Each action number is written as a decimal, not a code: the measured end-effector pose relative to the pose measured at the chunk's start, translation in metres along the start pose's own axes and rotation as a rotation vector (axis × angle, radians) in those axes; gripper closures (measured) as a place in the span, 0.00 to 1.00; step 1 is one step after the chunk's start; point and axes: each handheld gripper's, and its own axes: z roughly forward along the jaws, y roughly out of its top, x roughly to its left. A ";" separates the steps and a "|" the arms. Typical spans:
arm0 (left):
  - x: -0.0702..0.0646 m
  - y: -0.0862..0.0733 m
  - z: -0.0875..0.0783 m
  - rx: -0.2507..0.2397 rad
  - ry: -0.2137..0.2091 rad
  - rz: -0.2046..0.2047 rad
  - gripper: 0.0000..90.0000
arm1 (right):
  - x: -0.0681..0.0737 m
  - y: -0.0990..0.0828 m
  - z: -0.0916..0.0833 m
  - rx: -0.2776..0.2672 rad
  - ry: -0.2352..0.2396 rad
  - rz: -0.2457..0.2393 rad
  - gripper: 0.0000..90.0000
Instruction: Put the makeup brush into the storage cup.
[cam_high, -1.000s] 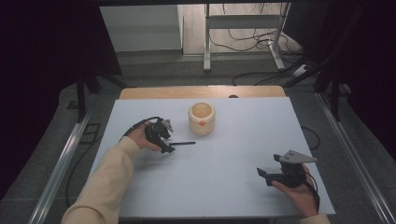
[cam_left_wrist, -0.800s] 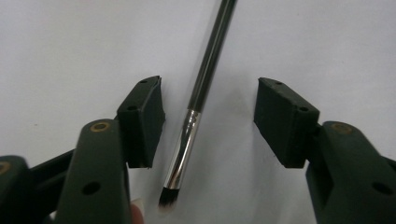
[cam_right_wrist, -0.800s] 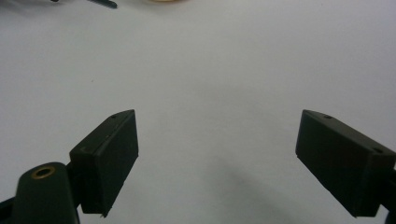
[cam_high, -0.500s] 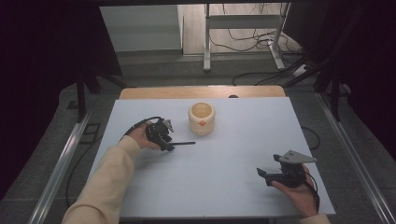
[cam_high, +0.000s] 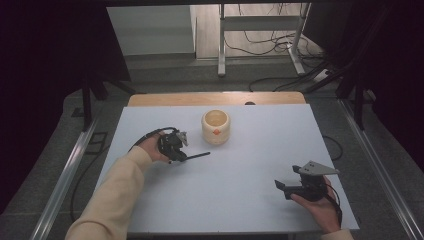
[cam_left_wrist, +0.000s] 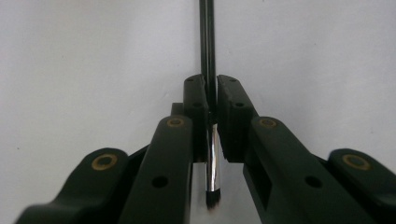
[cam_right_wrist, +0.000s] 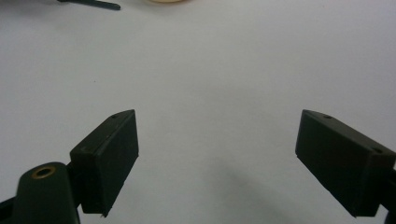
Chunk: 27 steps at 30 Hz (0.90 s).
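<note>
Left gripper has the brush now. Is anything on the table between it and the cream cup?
Nothing visible. The left gripper is shut on the brush, whose handle points across bare white table just in front of the cup. The right gripper stands open, well off to the side.

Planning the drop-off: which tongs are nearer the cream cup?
Left. The left tongs, shut on the brush, sit just beside the cream cup on its near left. The right tongs are open, far off by the table's near right corner.

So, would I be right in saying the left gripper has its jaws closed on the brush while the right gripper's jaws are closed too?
Not quite: the left gripper does clamp the brush, but the right gripper has its jaws wide apart with nothing between them, as the right gripper view shows.
</note>
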 end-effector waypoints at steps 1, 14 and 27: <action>0.000 0.001 0.000 0.004 0.002 0.005 0.93 | 0.000 0.000 0.000 0.000 0.000 0.000 0.15; -0.003 0.000 -0.010 -0.011 0.039 0.010 0.93 | 0.000 0.000 -0.001 -0.005 -0.002 0.001 0.15; -0.016 -0.006 -0.042 -0.067 0.118 0.005 0.93 | 0.001 0.001 0.000 -0.003 -0.005 0.000 0.15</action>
